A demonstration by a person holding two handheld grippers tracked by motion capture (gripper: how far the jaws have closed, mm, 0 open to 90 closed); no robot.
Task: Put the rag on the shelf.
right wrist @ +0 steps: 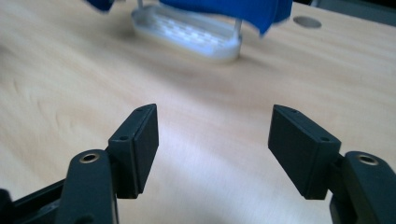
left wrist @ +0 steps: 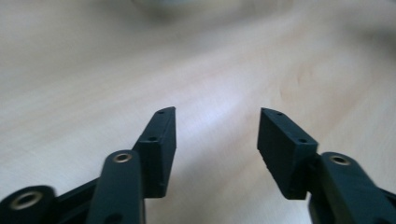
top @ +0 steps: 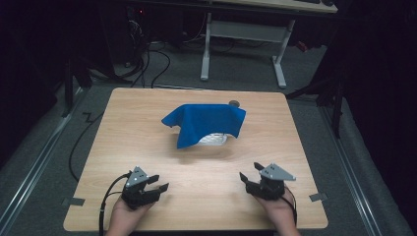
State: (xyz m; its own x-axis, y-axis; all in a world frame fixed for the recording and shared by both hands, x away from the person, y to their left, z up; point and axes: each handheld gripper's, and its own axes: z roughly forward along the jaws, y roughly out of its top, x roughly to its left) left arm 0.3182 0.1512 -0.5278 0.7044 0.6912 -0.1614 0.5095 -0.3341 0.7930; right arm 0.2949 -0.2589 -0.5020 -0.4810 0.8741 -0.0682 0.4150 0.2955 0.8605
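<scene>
Table (top: 147, 123): light wood, square top, grey floor around it.

Cloth (top: 206, 122): blue, draped over a rack near the middle of the table, a little toward the far side. It hangs lower on my left, where one corner reaches down to the tabletop. In the right gripper view the cloth (right wrist: 224, 9) runs along the top edge, its hem hanging clear above the rack's base.

Rack (top: 214, 138): white, its slotted base peeking out under the cloth's near edge. In the right gripper view the rack (right wrist: 187, 32) shows a ribbed tray and thin uprights rising under the cloth.

Disc (top: 234, 103): small, grey, round, flat on the table just beyond the cloth's far right corner. It also shows in the right gripper view (right wrist: 307, 21), apart from the rack.

Left gripper (top: 156, 183): in my left hand (top: 129, 214), near the table's near edge, well apart from the cloth. Its fingers stand apart with nothing between them; in the left gripper view (left wrist: 217, 140) only bare wood lies in the gap.

Right gripper (top: 249, 171): in my right hand (top: 279, 209), near the near edge, well apart from the left one. Its fingers are spread wide and empty; in the right gripper view (right wrist: 215, 144) they point toward the rack and cloth.

Desk (top: 246, 29): white-legged, on the floor beyond the table, cables beside it.
</scene>
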